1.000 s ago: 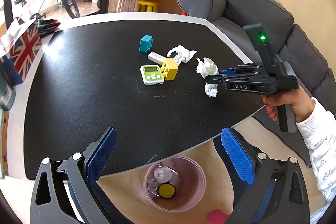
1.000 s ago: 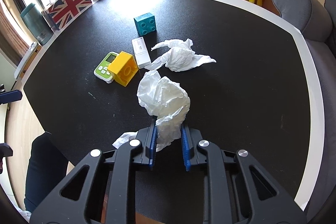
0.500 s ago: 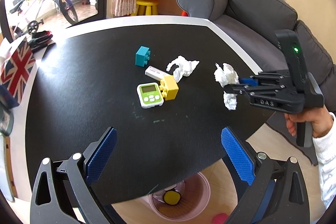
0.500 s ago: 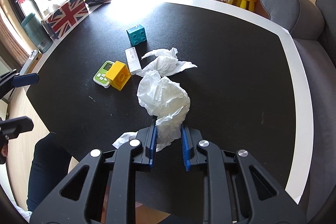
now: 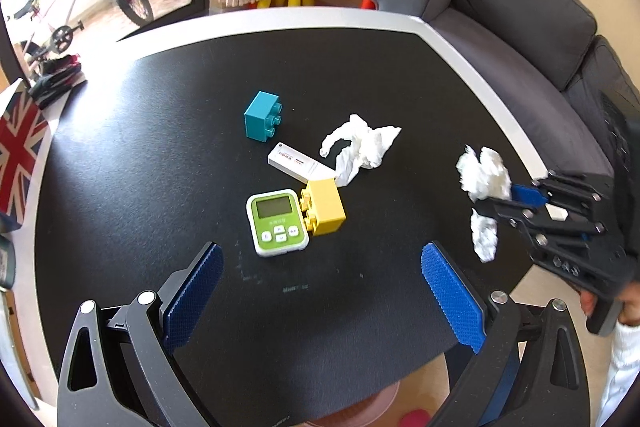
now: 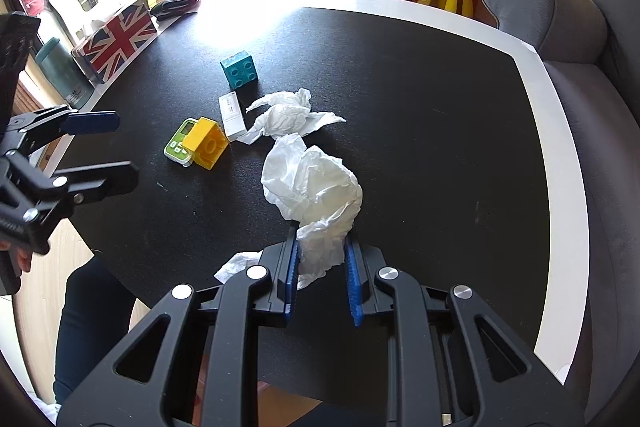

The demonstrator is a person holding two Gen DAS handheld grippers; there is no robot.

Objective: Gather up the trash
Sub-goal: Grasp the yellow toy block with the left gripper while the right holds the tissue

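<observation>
My right gripper [image 6: 322, 251] is shut on a crumpled white tissue [image 6: 316, 187] and holds it above the black table [image 6: 420, 107]; it also shows at the right of the left wrist view [image 5: 500, 201], with the tissue [image 5: 484, 175] hanging from it. A second crumpled tissue [image 5: 362, 147] lies on the table beside a white stick [image 5: 296, 163]; it also shows in the right wrist view [image 6: 286, 117]. My left gripper [image 5: 320, 291] is open and empty above the table's near edge. The rim of a pink bin [image 5: 384, 401] peeks out below the table edge.
A teal block [image 5: 262, 115], a yellow block [image 5: 324, 207] and a green timer [image 5: 278, 221] lie mid-table. A Union Jack box [image 6: 116, 41] and a teal bottle [image 6: 64, 73] stand at the left edge. A grey sofa [image 5: 520, 7] runs along the right.
My left gripper has moved forward over the table, so the pink bin has slid almost out of view. My right gripper has lifted and drawn back to the right with the tissue.
</observation>
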